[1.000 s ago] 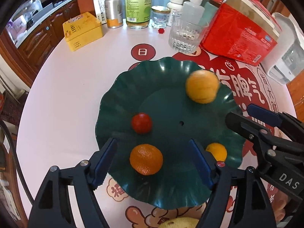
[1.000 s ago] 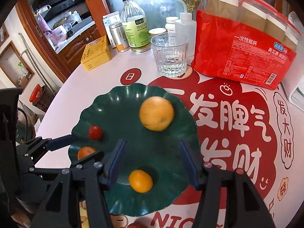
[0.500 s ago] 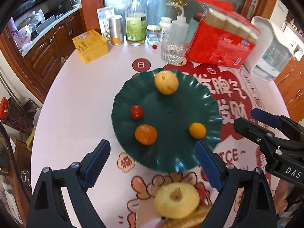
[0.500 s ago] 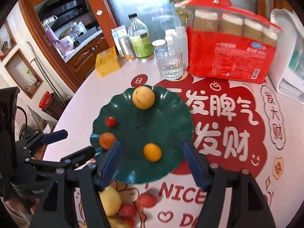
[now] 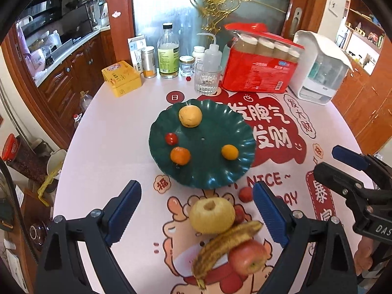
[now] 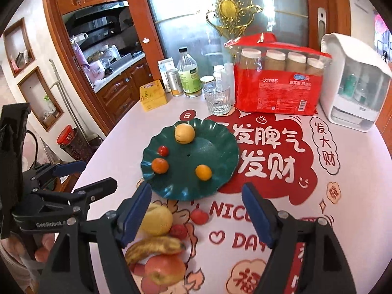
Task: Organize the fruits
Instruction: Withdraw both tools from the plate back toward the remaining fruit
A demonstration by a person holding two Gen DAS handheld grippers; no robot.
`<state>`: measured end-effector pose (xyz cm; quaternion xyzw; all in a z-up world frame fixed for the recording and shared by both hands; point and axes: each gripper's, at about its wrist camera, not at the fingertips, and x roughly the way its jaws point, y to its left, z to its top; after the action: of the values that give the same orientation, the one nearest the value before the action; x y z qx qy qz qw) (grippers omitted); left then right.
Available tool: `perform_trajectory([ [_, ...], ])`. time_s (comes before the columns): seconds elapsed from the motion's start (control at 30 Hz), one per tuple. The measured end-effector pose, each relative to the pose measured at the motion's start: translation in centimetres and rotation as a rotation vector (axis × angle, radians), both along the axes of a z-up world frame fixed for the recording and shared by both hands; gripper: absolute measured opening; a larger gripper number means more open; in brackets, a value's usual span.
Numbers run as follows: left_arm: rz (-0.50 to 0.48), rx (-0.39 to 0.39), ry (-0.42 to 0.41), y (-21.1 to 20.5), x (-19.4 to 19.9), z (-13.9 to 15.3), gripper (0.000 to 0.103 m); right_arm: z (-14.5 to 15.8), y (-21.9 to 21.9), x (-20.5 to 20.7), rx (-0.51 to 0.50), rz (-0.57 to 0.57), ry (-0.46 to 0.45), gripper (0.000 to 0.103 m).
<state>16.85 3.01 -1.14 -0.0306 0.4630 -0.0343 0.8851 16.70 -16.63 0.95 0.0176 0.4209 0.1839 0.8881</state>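
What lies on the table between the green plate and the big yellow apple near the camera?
In the left wrist view, only bare printed tablecloth separates the green plate from the yellow apple. A small red fruit sits off to the right.

Round table [image 5: 103, 147], green plate [image 5: 215, 174], loose fruit [image 5: 212, 216], glass [image 5: 205, 80]

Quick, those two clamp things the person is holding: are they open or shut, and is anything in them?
Left gripper: open, jaws have just been widening, holding nothing.
Right gripper: open, jaws have just been widening, holding nothing.
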Motion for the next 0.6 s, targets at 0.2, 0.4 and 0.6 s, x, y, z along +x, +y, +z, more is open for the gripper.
perform_trajectory([
  [0.2,-0.015,0.025,-0.036,-1.2,-3.1,1.1,0.092,1.2,-0.7,-4.0,0.009,-0.011,-0.033,0.081],
  [0.4,-0.053,0.049,-0.047,-2.2,-5.8,1.2,0.092,0.9,-1.1,-6.7,-0.017,-0.046,-0.041,0.082],
  [0.6,-0.064,0.044,-0.028,-2.4,-7.7,-0.2,0.092,-0.8,-1.8,-8.6,-0.037,-0.103,0.008,0.082],
])
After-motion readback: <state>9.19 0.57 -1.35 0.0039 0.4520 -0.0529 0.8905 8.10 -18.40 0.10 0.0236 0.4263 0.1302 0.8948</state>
